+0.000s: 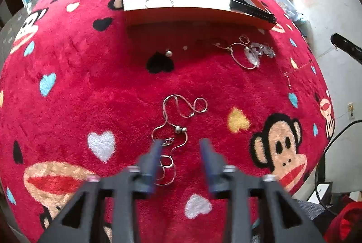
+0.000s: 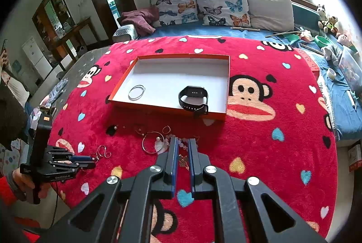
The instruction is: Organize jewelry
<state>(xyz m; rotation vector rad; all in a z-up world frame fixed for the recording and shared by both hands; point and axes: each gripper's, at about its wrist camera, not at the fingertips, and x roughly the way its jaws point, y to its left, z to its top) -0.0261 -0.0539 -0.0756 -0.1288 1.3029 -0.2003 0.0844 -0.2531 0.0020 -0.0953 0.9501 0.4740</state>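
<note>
the silver necklace [image 1: 175,127] lies loose near the blanket's [image 1: 67,84] front edge, short of the orange box [image 1: 194,17] — light, limp and slippery, best pinched by its beads. left claw [image 1: 181,143] hangs low over it, fingers spread; right claw [image 2: 182,145] — narrowly parted over a gold chain [image 2: 182,161], gripping nothing

- Orange tray [image 2: 227,75], frame centre, on red blanket [image 2: 271,148]: silver bangle [image 2: 136,92] lower left, black watch [image 2: 193,101] lower right.
- Right gripper [image 2: 182,147], jaws narrowly apart, over bead bracelet [image 2: 181,143].
- Left gripper [image 2: 91,161], frame left, at silver chain [image 2: 103,152].
</note>
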